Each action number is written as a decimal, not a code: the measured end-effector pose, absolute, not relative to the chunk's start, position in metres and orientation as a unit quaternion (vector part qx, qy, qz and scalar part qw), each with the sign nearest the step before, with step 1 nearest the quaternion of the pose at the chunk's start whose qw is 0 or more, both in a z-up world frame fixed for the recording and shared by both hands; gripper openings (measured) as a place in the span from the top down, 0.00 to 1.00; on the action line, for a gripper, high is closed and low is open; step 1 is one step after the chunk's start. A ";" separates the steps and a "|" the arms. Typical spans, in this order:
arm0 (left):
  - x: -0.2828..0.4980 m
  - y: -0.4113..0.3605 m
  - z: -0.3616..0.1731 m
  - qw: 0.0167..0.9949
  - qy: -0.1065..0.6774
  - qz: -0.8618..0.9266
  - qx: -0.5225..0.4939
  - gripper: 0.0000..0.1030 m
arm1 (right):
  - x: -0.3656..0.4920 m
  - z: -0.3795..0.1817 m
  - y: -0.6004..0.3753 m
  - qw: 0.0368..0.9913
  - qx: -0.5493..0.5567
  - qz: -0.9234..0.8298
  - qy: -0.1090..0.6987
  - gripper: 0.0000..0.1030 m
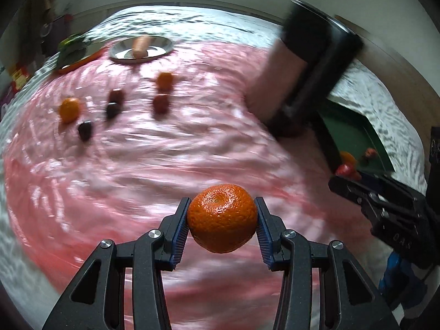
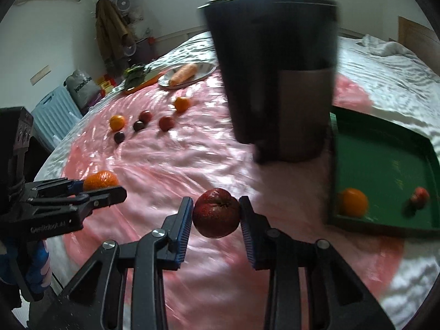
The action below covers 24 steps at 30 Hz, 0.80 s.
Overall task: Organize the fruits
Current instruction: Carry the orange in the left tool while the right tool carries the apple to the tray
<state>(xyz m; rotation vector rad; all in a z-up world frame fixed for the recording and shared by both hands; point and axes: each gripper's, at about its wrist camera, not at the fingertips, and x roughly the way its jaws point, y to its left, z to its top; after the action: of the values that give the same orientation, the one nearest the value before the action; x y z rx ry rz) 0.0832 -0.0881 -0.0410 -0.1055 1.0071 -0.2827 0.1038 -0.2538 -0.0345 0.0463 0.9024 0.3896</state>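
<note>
Pink cloth (image 2: 170,159) spreads under us. Our left gripper (image 1: 222,217) pinches a mandarin (image 1: 222,218) off the cloth, and our right gripper (image 2: 216,213) pinches a red fruit (image 2: 216,212). Nearby, a green tray (image 2: 385,148) holds an orange (image 2: 353,202), with a dark bin (image 2: 277,82) beside it.

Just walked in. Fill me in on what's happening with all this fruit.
A person is sorting fruit with a gripper in each hand. The left gripper is shut on a mandarin, the right gripper on a dark red fruit, both held above the pink cloth. The green tray holds an orange and a red fruit. Several fruits remain on the cloth.
</note>
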 end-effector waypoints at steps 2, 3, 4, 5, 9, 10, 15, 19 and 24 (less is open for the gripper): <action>0.080 -0.110 -0.039 0.863 0.482 -0.150 -0.037 0.62 | 0.101 -0.032 -0.271 0.885 0.027 0.176 0.431 0.47; 0.080 -0.120 -0.038 0.861 0.482 -0.156 -0.032 0.62 | 0.101 -0.031 -0.282 0.887 0.030 0.169 0.430 0.47; 0.080 -0.130 -0.036 0.860 0.482 -0.165 -0.028 0.62 | 0.100 -0.030 -0.293 0.888 0.033 0.161 0.428 0.47; 0.079 -0.144 -0.034 0.858 0.482 -0.176 -0.023 0.62 | 0.100 -0.029 -0.305 0.891 0.035 0.152 0.427 0.47; 0.081 -0.185 -0.026 0.852 0.479 -0.210 -0.008 0.62 | 0.103 -0.028 -0.349 0.897 0.046 0.121 0.422 0.47; 0.082 -0.199 -0.024 0.850 0.477 -0.222 -0.004 0.62 | 0.104 -0.027 -0.360 0.899 0.049 0.113 0.420 0.47; 0.093 -0.247 -0.017 0.842 0.473 -0.257 0.011 0.61 | 0.111 -0.028 -0.414 0.905 0.064 0.073 0.413 0.47; 0.109 -0.284 -0.015 0.837 0.472 -0.275 0.021 0.61 | 0.117 -0.031 -0.447 0.908 0.071 0.047 0.410 0.47; 0.128 -0.324 -0.017 0.832 0.471 -0.291 0.038 0.61 | 0.123 -0.036 -0.490 0.909 0.074 0.007 0.410 0.47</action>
<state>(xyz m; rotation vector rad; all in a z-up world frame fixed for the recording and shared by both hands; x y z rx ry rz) 0.1277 -0.3238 -0.0172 0.0809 0.9985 -0.6159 0.1225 -0.4905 -0.0365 0.1523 0.8455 0.0139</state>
